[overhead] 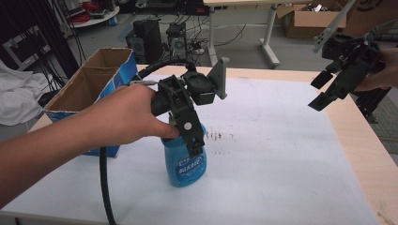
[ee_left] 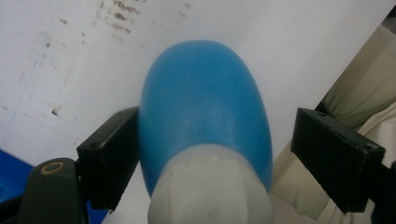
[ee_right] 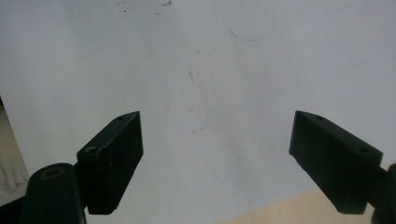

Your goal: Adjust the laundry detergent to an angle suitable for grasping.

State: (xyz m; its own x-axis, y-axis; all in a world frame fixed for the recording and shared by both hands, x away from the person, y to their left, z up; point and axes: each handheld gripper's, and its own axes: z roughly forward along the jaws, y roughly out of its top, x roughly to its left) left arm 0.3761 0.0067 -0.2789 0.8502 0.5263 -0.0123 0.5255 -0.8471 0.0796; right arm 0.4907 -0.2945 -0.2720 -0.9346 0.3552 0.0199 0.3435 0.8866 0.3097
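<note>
A blue plastic bottle (overhead: 184,161) with a pale cap stands upright on the white sheet (overhead: 281,154) that covers the worktop (overhead: 356,136), toward the near left of centre, its label facing the near edge. The left gripper (overhead: 193,140) comes down over the bottle's top, held by the person's left hand (overhead: 124,115), whose forearm enters from the near left; a black cable (overhead: 104,187) trails from it toward the near edge. In the left gripper view the bottle (ee_left: 205,107) sits between the spread fingers (ee_left: 109,156): the left finger touches the bottle's side (or lies right against it), while the right finger stands apart from it with a clear gap, so the fingers are open around the bottle and not clamped on it. A grey three-cornered plate (overhead: 219,77) stands up on top of this gripper. Just left of the bottle, at the worktop's left edge, sits an open cardboard box (overhead: 89,84) with a blue printed side. Small brown specks (overhead: 217,136) mark the sheet just right of the bottle. The right gripper (overhead: 321,91) hangs in the air above the far right edge of the worktop, well apart from the bottle, held by the right hand (overhead: 382,70). In the right gripper view its fingers (ee_right: 112,158) are wide open over bare white sheet, with nothing between them.
</note>
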